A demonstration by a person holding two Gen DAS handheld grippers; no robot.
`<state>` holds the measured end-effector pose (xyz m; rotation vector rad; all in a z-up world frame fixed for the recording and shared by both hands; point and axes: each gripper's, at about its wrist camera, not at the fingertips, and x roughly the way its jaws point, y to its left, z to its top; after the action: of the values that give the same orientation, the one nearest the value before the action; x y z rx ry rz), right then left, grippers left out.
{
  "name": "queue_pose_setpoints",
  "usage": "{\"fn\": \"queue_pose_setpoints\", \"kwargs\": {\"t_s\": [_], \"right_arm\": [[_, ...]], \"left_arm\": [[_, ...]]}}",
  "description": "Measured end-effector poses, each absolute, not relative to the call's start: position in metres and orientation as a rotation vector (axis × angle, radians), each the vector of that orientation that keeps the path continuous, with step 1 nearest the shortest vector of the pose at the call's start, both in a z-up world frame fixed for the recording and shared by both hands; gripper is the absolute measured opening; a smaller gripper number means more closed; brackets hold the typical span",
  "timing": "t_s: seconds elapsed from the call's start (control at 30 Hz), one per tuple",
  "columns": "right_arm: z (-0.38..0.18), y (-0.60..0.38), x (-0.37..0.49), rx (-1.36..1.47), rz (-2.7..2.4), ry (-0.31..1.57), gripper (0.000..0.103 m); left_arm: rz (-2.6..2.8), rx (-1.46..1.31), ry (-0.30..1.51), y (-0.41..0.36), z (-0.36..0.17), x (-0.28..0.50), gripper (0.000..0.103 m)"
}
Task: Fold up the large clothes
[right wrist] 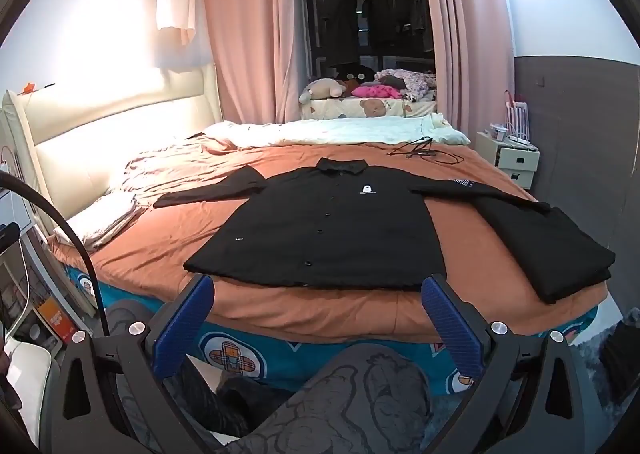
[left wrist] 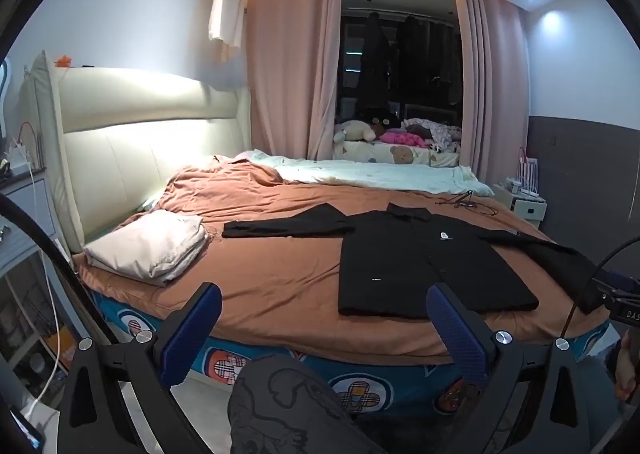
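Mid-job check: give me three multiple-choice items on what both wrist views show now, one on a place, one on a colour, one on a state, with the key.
1. Where does the folded white stack lie relative to the black shirt?
A. On top of it
B. Toward the headboard side
C. On the floor

2. What colour is the bedspread under the shirt?
A. Rust orange
B. Green
C. Grey

3. How are the shirt's sleeves?
A. Both folded over the chest
B. Rolled up
C. Both spread out sideways

Key:
1 B, since the stack sits apart from the shirt near the cream headboard.
2 A, since orange fabric surrounds the shirt in both views.
3 C, since each sleeve extends flat away from the body; the left tool and right tool are open and clear of it.
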<state>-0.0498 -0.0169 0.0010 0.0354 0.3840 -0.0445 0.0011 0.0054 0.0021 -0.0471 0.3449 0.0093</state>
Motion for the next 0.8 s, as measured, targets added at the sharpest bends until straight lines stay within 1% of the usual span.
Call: {"fn": "queue_pose_setpoints", "kwargs": {"t_s": [0.8], "right_arm": [[-0.0004, -0.0107, -0.0459, 0.024, -0.040, 0.382, 0.103]], "left_arm": [[0.013, -0.061, 0.319, 0.0132, 0.0037, -0.0072, 0.103]]}}
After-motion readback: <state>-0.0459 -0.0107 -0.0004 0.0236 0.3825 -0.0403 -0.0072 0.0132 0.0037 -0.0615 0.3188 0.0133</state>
